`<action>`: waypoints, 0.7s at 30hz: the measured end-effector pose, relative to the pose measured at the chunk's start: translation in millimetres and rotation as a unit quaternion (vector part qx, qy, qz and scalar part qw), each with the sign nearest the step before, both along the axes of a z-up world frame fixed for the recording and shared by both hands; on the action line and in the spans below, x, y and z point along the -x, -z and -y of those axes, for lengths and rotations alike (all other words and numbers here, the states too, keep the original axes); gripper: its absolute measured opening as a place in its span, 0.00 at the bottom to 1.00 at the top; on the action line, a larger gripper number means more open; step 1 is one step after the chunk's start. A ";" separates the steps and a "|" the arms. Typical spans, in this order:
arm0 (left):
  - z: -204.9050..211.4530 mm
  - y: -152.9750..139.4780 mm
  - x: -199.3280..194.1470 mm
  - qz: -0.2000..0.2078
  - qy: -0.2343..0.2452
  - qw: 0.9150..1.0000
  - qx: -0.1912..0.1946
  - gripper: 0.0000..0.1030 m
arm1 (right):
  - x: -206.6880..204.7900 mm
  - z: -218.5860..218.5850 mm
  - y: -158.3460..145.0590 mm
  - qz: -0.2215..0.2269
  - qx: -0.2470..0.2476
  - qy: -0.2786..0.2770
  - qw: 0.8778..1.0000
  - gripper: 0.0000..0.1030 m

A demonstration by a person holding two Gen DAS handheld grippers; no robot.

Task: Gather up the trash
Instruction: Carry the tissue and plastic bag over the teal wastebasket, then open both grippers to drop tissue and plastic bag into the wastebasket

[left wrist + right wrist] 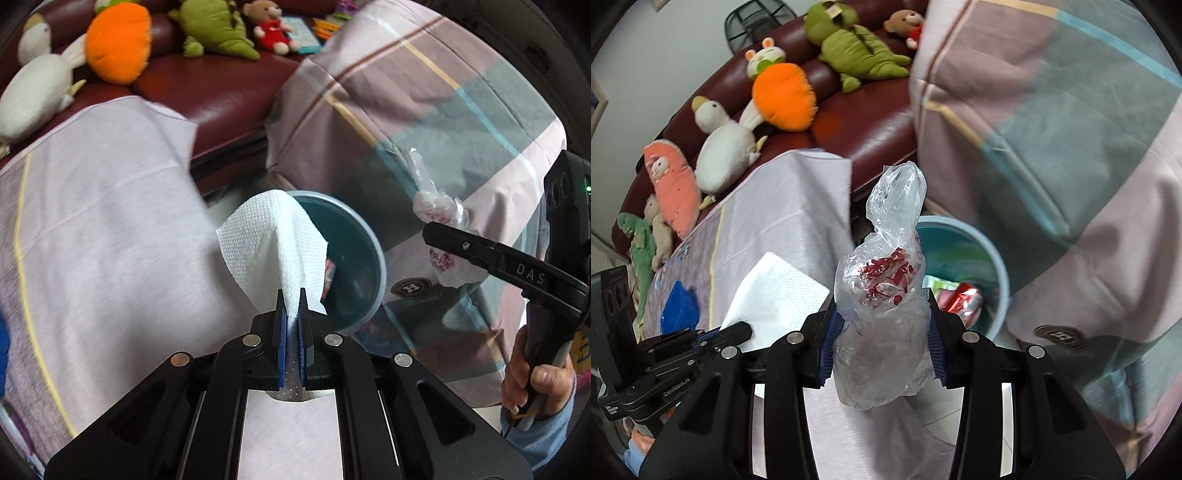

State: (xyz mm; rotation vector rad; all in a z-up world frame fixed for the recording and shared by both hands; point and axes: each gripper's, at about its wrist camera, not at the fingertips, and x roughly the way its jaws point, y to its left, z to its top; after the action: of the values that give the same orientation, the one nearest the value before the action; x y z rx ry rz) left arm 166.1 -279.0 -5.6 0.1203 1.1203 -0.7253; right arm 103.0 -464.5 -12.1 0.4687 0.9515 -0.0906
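Note:
My left gripper (291, 295) is shut on a white paper towel (269, 240), held just left of a blue trash bin (354, 258) on the floor. My right gripper (881, 325) is shut on a crumpled clear plastic bag with red print (886, 280), held above and left of the bin (993, 258). The bin holds red and green wrappers (964, 299). The right gripper with its bag (439, 206) shows at the right of the left wrist view. The left gripper with the towel (772, 295) shows low left in the right wrist view.
A cloth-covered table (110, 229) lies to the left, with a blue item (679, 310) on it. A plaid-covered block (424, 110) stands to the right. A dark red sofa (221, 88) with several plush toys (118, 40) is behind.

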 end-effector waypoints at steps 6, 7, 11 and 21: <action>35.7 23.6 -9.7 -0.020 0.013 1.000 -0.013 0.05 | -4.2 23.5 13.6 -0.011 -0.008 0.008 1.000 0.39; 39.3 27.5 -11.2 -0.024 0.015 0.999 -0.014 0.05 | -5.5 26.9 16.9 -0.014 -0.011 0.009 1.000 0.39; 52.4 45.7 -18.2 -0.038 0.022 0.999 -0.025 0.05 | -9.9 34.5 25.3 -0.022 -0.015 0.013 1.000 0.40; 62.6 68.6 -30.5 -0.041 0.011 0.998 -0.036 0.73 | -20.7 44.3 37.4 -0.035 -0.017 0.019 0.999 0.40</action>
State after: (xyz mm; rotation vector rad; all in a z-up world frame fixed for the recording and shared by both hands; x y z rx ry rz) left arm 196.6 -341.6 -74.2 0.1650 1.2249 -0.7147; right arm 123.7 -508.8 -49.4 0.5166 1.0138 -0.1254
